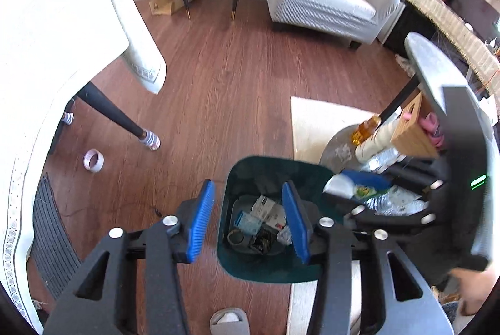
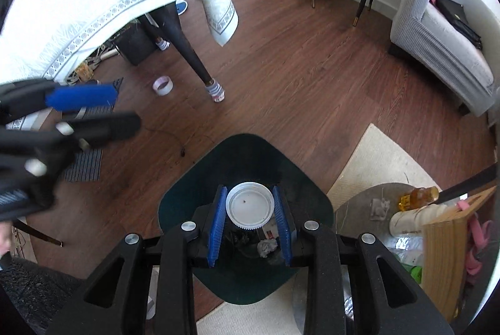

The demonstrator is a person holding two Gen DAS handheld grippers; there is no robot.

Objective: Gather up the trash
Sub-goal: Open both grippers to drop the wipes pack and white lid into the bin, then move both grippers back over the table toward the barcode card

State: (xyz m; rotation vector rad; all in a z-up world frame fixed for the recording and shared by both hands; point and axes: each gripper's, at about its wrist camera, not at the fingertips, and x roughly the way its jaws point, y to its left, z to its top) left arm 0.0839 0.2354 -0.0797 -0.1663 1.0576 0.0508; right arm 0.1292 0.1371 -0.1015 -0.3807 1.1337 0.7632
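Left wrist view: the left gripper (image 1: pixel 250 219) hangs over the dark green bin (image 1: pixel 247 268) on the wood floor, its blue pads (image 1: pixel 200 219) partly apart with nothing between them. Through the gap, the bin's bottom shows discarded scraps (image 1: pixel 261 219): small cartons, a blue-and-white packet, crumpled paper. To the right, the right gripper's black body (image 1: pixel 462 179) crowds the frame; below it lies clutter, including a clear plastic bottle (image 1: pixel 393 204) and a blue-and-white wrapper (image 1: pixel 359 182). A roll of tape (image 1: pixel 93 160) lies on the floor at far left, well apart from the bin, near a table leg (image 1: pixel 112 113).

Right wrist view: the right gripper (image 2: pixel 250 207) points down into the same bin (image 2: pixel 187 204), its blue pads pressed on either side of a white plastic cap (image 2: pixel 249 206), held face-up directly above the opening. Crumpled paper (image 2: pixel 267 247) shows below it in the bin. The left gripper (image 2: pixel 78 110), blurred, sits off to the left above the floor. A small round table (image 2: pixel 365 200) at right carries an amber bottle (image 2: pixel 418 196) and a wooden box (image 2: pixel 450 244).

The step in hand appears to be the drop: the cap is over the bin and not yet released. The next move calls for parting the right jaws so the cap falls inside the rim, then fetching more litter, probably from the clutter by the round table or the tape roll.
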